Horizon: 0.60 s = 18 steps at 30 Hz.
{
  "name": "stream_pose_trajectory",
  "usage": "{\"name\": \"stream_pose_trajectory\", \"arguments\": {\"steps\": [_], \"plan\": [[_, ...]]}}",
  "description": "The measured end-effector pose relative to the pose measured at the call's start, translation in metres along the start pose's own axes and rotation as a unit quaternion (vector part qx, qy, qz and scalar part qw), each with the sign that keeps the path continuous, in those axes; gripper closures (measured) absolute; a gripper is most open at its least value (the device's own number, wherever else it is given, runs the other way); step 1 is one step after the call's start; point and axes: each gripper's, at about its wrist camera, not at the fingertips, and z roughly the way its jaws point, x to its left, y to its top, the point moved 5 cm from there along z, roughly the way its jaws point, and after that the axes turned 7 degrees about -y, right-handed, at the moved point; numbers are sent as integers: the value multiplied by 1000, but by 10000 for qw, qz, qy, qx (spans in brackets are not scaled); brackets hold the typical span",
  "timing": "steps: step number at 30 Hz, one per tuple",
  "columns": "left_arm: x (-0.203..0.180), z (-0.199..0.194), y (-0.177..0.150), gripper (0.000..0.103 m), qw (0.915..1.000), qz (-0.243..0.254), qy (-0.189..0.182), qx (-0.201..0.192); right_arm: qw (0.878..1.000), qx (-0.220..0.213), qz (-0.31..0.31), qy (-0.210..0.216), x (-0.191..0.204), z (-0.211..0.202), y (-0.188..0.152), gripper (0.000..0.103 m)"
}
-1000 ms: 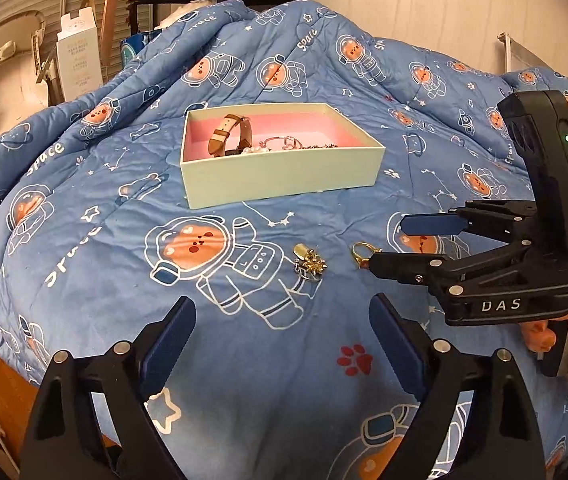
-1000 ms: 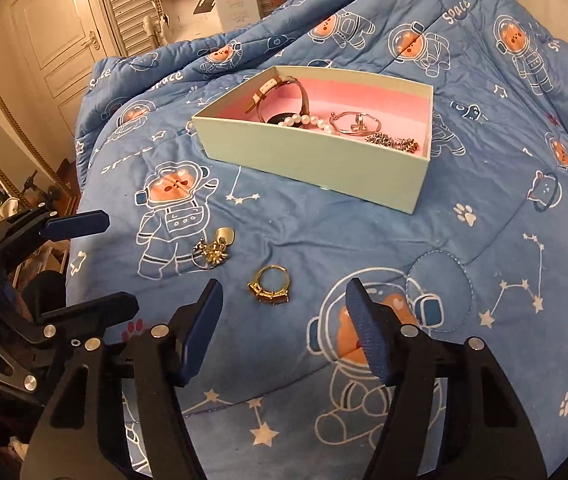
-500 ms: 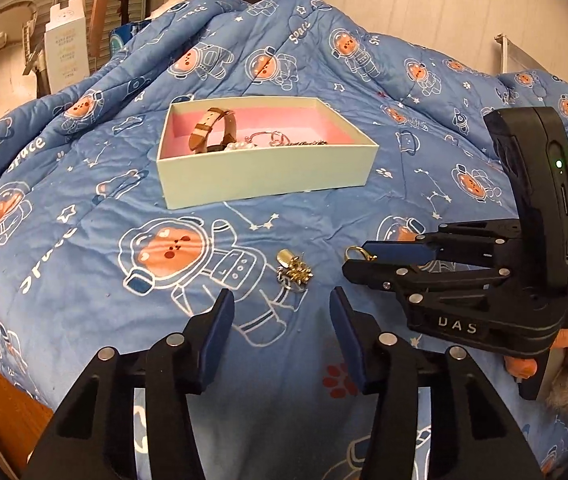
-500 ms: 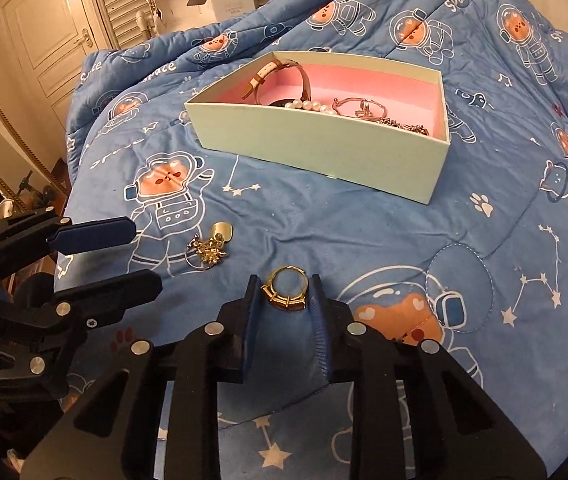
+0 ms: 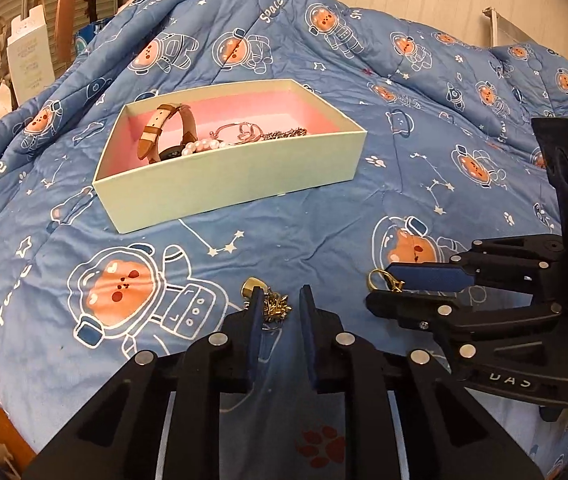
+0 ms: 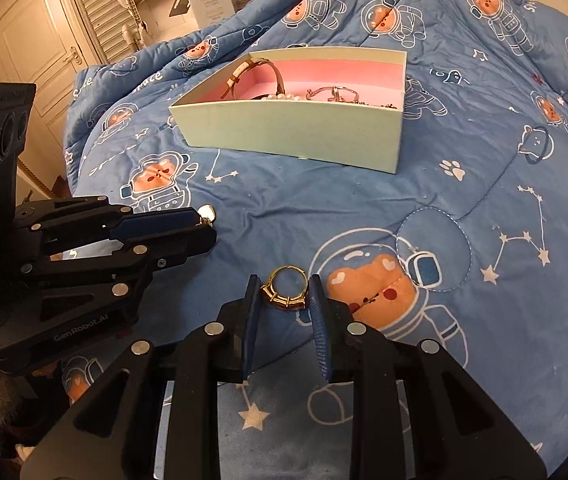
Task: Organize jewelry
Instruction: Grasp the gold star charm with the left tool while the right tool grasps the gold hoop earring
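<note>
The gold ring [image 6: 286,290] sits pinched between my right fingers [image 6: 283,304] on the blue quilt [image 6: 364,208]. My left fingers [image 5: 279,312] are narrowed around the gold charm [image 5: 273,306], beside it. The pale box [image 5: 227,184] with other jewelry lies beyond.

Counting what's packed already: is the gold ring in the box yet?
No, the gold ring sits between the right hand-held gripper's fingers above the quilt, outside the box.
</note>
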Motion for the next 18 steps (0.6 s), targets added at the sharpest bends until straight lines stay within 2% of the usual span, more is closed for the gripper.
{"name": "stream_pose_trajectory", "arguments": {"steps": [8,18], "plan": [[2,1,-1,87,10000,-31,26,-9,10000,-19,-18,-14,1,0,0,78],[-1,-18,0,89,9992,-183,-159,-303,9999,-150,-41,2,2,-5,-1,78]]}}
